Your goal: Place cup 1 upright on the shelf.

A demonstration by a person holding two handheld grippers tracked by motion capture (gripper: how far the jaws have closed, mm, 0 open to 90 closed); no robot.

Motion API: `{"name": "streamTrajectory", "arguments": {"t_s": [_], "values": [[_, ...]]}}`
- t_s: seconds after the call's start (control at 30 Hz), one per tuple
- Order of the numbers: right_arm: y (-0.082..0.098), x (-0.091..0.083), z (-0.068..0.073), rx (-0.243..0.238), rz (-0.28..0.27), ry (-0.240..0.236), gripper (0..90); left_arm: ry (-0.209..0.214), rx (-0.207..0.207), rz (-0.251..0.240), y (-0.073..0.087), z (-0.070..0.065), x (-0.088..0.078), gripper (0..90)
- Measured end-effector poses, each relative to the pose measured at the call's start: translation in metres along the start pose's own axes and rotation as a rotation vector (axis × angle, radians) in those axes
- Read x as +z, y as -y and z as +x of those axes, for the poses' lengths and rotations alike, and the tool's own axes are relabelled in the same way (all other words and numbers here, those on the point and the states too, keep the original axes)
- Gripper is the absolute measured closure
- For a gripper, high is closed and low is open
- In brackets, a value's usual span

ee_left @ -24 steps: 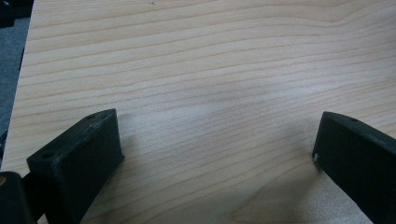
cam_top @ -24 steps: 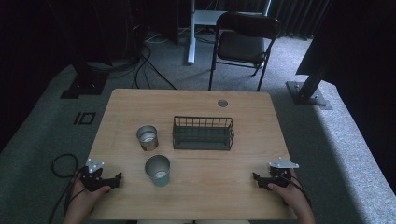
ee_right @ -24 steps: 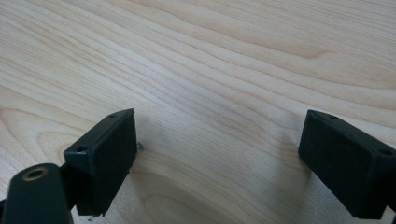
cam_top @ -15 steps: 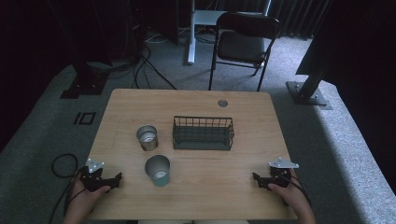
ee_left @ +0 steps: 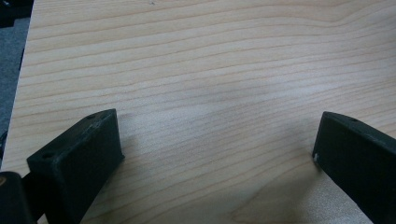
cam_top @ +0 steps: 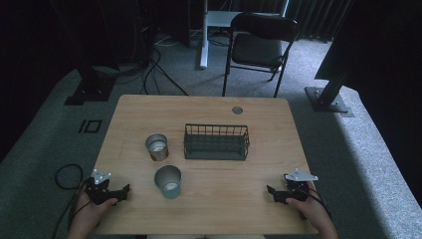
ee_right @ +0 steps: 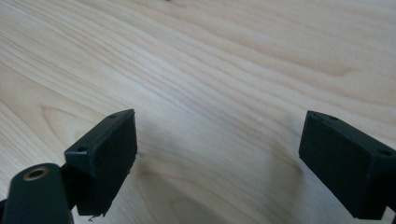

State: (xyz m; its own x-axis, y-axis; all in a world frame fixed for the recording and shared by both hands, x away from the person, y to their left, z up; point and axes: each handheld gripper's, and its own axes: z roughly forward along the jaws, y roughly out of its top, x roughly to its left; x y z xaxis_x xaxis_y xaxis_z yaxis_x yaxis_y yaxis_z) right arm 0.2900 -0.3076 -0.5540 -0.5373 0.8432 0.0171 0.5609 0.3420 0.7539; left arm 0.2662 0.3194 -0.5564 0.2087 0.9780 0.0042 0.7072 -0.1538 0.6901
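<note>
At the near edge of the surface (cam_top: 209, 219), both tongs, left (cam_top: 123, 189) and right (cam_top: 271, 191), rest wide open and empty. Just inward of the left one stands a light, slippery metal cup (cam_top: 168, 181); grip across its rim. Farther: a second cup (cam_top: 157, 147), then a basket (cam_top: 216, 142)

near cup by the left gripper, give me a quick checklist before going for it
1. Left gripper open: ok, its jaws stand wide apart in the left gripper view.
2. Left gripper empty: ok, bare table between the jaws.
3. Near cup upright, mouth up: ok.
4. Path from left gripper to near cup: ok, bare wood between them.
5. Room around the near cup: ok, it stands apart from the far cup and the wire basket.
6. Right gripper out of the way: ok, open, at the table's right front.
7. Near cup's contents: cannot tell.
</note>
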Motion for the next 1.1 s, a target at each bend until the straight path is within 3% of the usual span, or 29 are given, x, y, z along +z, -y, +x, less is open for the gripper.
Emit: {"name": "streamTrajectory", "arguments": {"t_s": [0.2,0.53,1.1], "values": [[-0.007,0.002,0.008,-0.028,-0.002,-0.028,11.2,0.0,0.0,0.0,0.0,0.0,0.0,1.8],[-0.018,0.011,0.025,-0.062,-0.022,-0.116,11.2,0.0,0.0,0.0,0.0,0.0,0.0,1.8],[-0.036,0.022,0.05,-0.11,-0.038,-0.178,11.2,0.0,0.0,0.0,0.0,0.0,0.0,1.8]]}}
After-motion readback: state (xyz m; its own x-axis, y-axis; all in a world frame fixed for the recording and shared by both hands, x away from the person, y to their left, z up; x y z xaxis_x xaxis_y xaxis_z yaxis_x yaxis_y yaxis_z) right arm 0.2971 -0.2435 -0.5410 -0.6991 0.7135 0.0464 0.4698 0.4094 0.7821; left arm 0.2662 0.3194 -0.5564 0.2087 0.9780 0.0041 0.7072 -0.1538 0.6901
